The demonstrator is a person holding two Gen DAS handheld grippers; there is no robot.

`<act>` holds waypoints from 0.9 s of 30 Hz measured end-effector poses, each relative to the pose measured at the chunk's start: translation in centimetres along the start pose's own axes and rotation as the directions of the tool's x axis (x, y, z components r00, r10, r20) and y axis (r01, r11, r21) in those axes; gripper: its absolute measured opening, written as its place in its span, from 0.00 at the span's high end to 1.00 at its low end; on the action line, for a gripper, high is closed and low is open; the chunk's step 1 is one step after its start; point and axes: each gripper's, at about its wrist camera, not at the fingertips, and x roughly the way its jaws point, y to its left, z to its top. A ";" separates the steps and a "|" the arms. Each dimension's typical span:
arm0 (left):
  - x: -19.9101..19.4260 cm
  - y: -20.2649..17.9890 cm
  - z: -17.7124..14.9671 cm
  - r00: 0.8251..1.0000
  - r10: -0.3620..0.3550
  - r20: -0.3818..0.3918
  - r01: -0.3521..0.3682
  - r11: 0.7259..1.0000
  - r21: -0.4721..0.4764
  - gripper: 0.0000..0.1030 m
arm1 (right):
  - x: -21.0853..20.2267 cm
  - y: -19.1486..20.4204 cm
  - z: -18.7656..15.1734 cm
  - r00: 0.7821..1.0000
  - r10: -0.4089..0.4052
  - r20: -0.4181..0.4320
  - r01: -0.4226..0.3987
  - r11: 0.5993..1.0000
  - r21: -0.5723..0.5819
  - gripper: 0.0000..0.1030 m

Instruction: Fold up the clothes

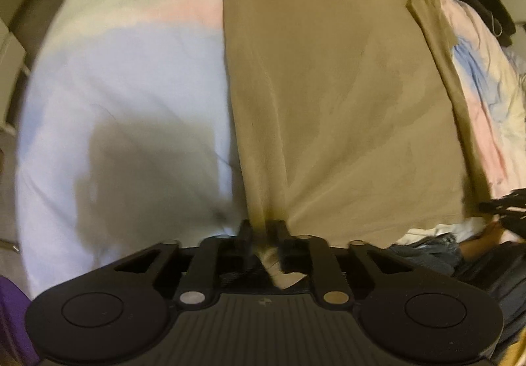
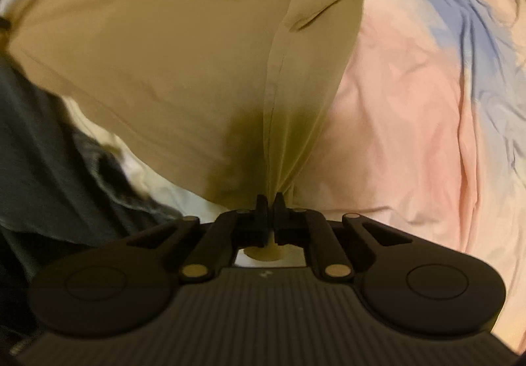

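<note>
Dim, warm indoor light, soft motion blur throughout, heavy fisheye bending at the edges, and dark shadows under each tool.

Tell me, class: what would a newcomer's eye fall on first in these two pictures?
A big tan garment spread on a pastel pink-and-blue bedsheet fills both views. The left gripper pinches its near hem bottom centre, and the right gripper is shut on its other near corner.

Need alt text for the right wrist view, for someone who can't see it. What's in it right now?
The right tongs are shut on a bunched edge of the tan garment, which spreads away over a pastel pink-and-blue bedsheet. Dark blue-grey cloth lies at the left edge.
</note>
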 end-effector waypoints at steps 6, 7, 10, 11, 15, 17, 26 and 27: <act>-4.3 -2.5 0.7 0.978 0.047 0.204 -0.064 0.995 0.079 0.33 | -3.0 -2.7 -0.8 0.984 0.105 0.146 -0.128 0.979 0.161 0.82; -5.2 -3.3 1.2 0.967 0.039 0.250 -0.061 0.995 0.081 0.27 | -3.5 -3.3 -0.9 0.977 0.121 0.176 -0.154 0.970 0.188 0.65; -7.6 -6.0 3.0 0.921 0.008 0.390 -0.046 0.995 0.089 0.23 | -4.4 -5.6 0.2 0.934 0.153 0.322 -0.243 0.934 0.263 0.55; -7.9 -7.4 3.7 0.901 -0.011 0.434 -0.033 0.995 0.092 0.22 | -4.4 -6.2 0.6 0.917 0.147 0.370 -0.260 0.925 0.277 0.55; -6.9 -13.8 6.7 0.818 -0.117 0.564 0.090 0.993 0.075 0.22 | -3.5 -9.7 4.0 0.814 0.053 0.579 -0.349 0.840 0.414 0.51; -5.3 -17.7 7.5 0.788 -0.164 0.593 0.143 0.986 0.081 0.22 | -2.4 -11.3 6.0 0.762 -0.030 0.647 -0.374 0.795 0.477 0.39; 9.3 -24.7 9.4 0.783 -0.139 0.606 0.092 0.990 0.109 0.22 | 4.9 -18.4 12.3 0.625 -0.207 0.753 -0.485 0.652 0.583 0.30; 10.6 -24.5 9.7 0.786 -0.125 0.606 0.075 0.991 0.106 0.22 | 5.9 -18.8 13.0 0.628 -0.204 0.751 -0.474 0.665 0.577 0.29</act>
